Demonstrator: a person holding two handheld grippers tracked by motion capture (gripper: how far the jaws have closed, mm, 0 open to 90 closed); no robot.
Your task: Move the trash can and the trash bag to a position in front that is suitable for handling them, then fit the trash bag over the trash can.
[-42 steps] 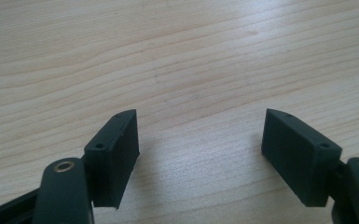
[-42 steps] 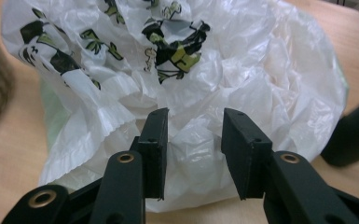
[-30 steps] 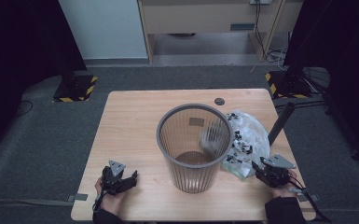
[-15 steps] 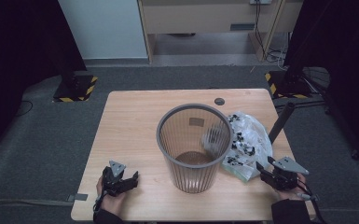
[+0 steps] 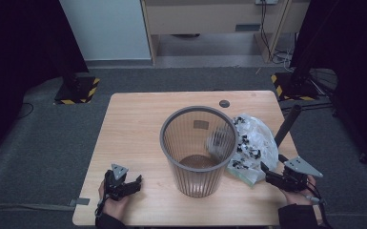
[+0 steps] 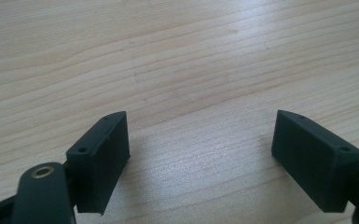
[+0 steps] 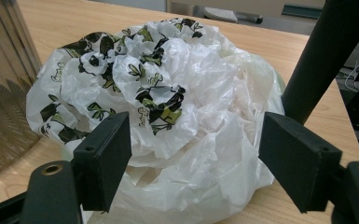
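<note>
A grey see-through wastebasket stands upright in the middle of the wooden table. Against its right side lies a crumpled white plastic bag with a black and green leaf print. My right gripper sits at the bag's near edge. Its jaws have just been opening. In the right gripper view the bag bulges between and beyond the spread jaws of that gripper, and the pads do not press on it. My left gripper rests at the front left, open over bare wood.
A black pole slants up at the table's right edge, just behind the bag. A small dark round disc sits near the far edge. The basket's wall is close on the right gripper's left side.
The right gripper's jaws have spread wider, and it has backed slightly away from the bag toward the front right corner. The left gripper has stayed where it was.
</note>
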